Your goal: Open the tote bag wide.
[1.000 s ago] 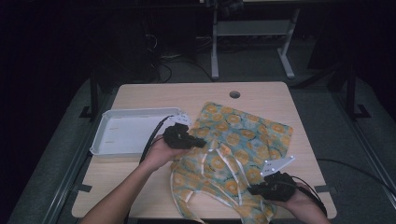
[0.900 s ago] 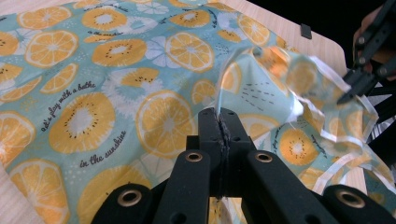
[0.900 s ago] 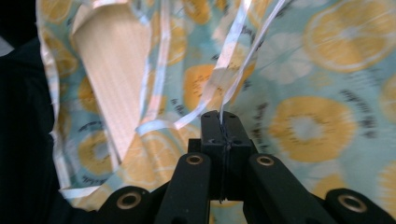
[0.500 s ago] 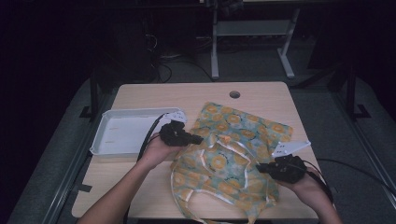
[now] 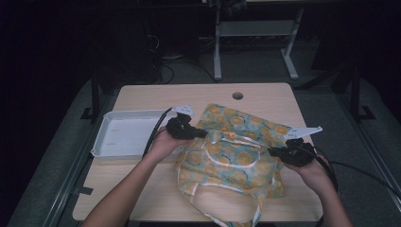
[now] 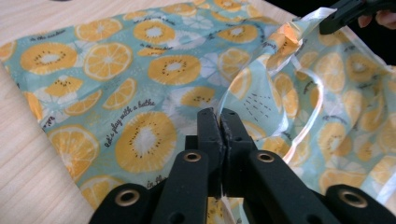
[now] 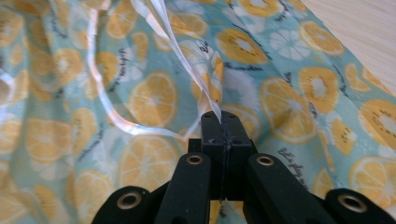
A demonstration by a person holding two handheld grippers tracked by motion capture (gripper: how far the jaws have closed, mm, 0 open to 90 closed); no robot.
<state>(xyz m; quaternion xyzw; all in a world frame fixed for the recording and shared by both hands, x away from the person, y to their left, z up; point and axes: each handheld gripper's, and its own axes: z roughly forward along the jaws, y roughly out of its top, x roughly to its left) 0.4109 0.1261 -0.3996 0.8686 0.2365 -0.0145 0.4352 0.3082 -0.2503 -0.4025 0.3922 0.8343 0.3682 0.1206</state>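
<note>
– Dark surroundings are seen behind a pale wooden worktop (image 5: 142,99); what is laid out on it?

– Toward the left edge a white tray (image 5: 124,138) is set. Just right of it the left gripper (image 5: 204,134) is held, its jaws pressed together on the rim of a fruit-printed bag (image 5: 236,156), which is spread from the middle of the worktop toward the right edge and the near edge.

– And the other side?

– Near the right edge the right gripper (image 5: 271,151) is seen, also clamped shut on a thin fold of the bag's rim, as is shown in the right gripper view (image 7: 223,122). A white strap (image 5: 227,213) is trailed over the near edge.

– How should the step be done well?

– The bag's mouth appears to be being drawn apart. Both pinches should be kept firm on the rim, since little material is caught in each. The grippers should be moved apart evenly and level, so that the slippery fabric is not tugged from one grip. The tray should be kept clear of the left forearm.
</note>
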